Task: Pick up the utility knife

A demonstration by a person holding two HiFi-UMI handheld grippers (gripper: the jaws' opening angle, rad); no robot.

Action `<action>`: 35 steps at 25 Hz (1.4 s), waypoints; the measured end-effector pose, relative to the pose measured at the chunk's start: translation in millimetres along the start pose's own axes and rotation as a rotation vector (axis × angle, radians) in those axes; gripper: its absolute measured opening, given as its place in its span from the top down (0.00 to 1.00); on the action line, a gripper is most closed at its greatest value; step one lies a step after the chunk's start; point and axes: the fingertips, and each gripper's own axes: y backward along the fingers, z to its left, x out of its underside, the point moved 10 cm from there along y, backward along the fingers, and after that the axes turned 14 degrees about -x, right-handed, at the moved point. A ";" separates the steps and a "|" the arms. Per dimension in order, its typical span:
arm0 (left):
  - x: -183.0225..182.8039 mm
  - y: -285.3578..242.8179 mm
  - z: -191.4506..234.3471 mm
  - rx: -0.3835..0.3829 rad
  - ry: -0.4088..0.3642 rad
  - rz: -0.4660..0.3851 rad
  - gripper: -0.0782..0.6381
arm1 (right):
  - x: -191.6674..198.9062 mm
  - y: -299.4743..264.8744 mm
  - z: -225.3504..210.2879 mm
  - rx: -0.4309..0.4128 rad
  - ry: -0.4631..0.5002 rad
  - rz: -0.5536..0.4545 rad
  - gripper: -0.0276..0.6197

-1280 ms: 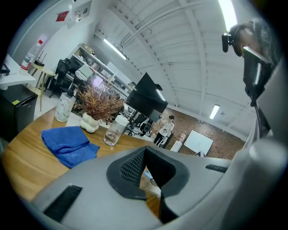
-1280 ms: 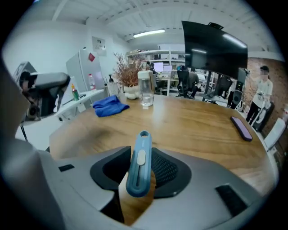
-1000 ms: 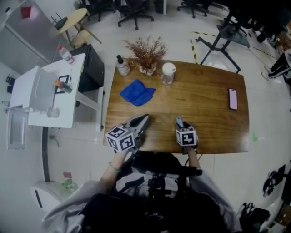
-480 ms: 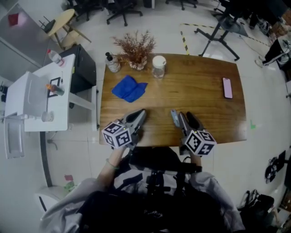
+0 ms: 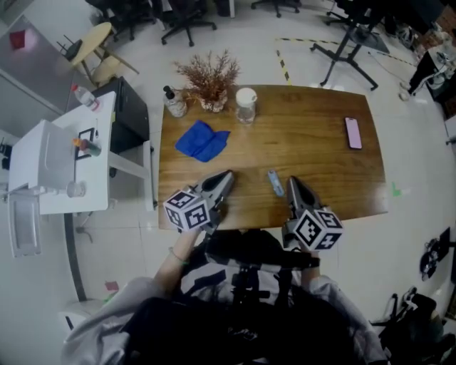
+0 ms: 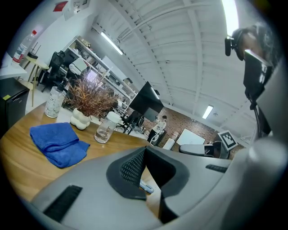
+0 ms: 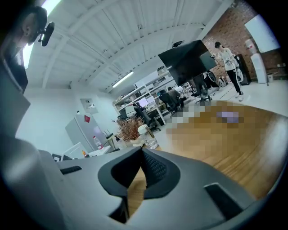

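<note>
Plain wooden desk (image 5: 313,142) on a pale tiled floor (image 5: 271,64), office chairs (image 5: 187,16) past the desk's far edge. The utility knife (image 5: 274,182) is lying near the desk's front edge (nobody's holding it). The left hand-held gripper (image 5: 228,173) and right hand-held gripper (image 5: 291,180) are over that same edge, both with jaws pinched together on nothing.

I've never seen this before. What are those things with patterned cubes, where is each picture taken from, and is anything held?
No robot here: a person holds a tool in each hand, the left gripper and right gripper; the patterned cubes belong to them. One picture comes from a camera on the person's head, looking down; the other two ride on the grippers, looking along their fingers. On the wooden table lie a blue cloth, a jar, a pump bottle, a dried plant, a pink phone and the utility knife, between the grippers. Both grippers are closed and hold nothing.
</note>
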 end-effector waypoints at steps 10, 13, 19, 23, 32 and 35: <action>-1.2 9.0 9.9 -0.022 0.004 -0.011 0.89 | 5.0 -6.4 0.8 0.010 0.002 0.003 0.95; -1.2 10.7 12.4 -0.029 0.005 -0.011 0.89 | 6.5 -8.0 0.5 0.025 0.022 0.022 0.95; -2.4 8.3 13.0 -0.028 0.007 -0.009 0.89 | 8.2 -9.8 -1.4 0.060 0.060 0.063 0.95; -1.3 6.1 13.6 -0.026 0.013 -0.004 0.89 | 8.2 -9.7 -3.8 0.062 0.048 0.061 0.95; 0.3 1.1 15.8 -0.031 0.017 0.002 0.89 | 10.3 -12.6 -10.0 0.066 0.043 0.077 0.95; -0.7 -0.8 14.7 -0.034 0.019 0.005 0.89 | 9.2 -12.8 -12.1 0.066 0.041 0.082 0.95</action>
